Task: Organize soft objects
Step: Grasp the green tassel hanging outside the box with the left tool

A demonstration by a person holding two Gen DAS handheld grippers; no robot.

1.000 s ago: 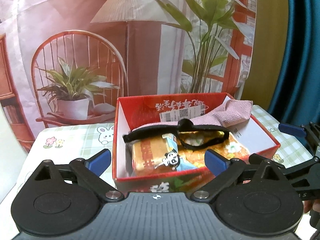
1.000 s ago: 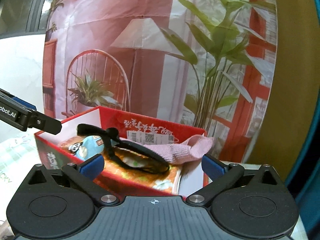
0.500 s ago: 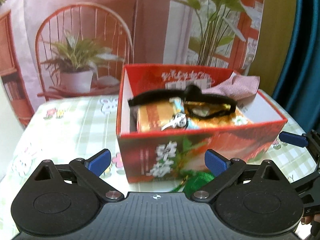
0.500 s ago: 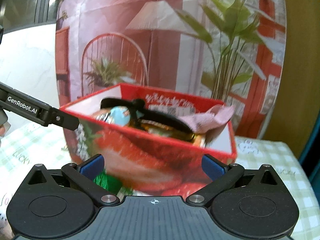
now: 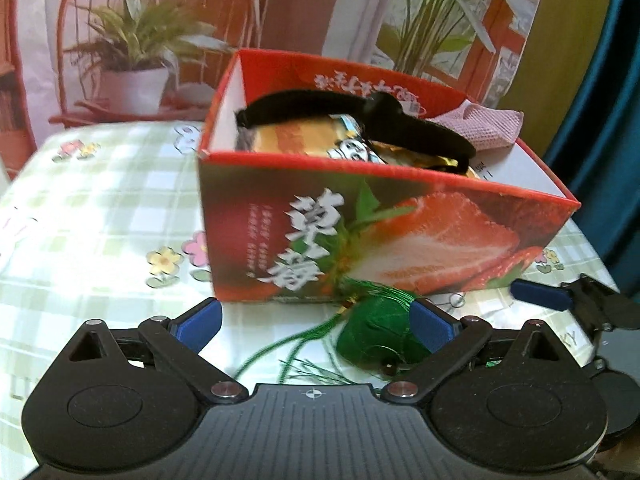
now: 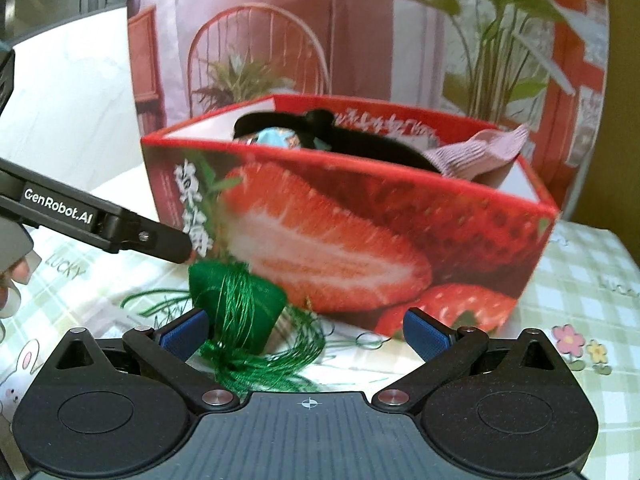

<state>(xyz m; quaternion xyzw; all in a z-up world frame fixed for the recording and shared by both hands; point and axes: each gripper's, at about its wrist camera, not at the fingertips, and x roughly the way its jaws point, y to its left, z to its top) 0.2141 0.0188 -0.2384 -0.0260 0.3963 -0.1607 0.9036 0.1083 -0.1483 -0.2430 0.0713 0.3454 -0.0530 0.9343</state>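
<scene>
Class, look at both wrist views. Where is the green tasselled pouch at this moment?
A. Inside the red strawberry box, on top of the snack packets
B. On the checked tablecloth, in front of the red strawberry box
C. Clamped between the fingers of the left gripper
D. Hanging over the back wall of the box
B: the green pouch lies on the tablecloth just in front of the strawberry box, with both grippers open around it.
</scene>
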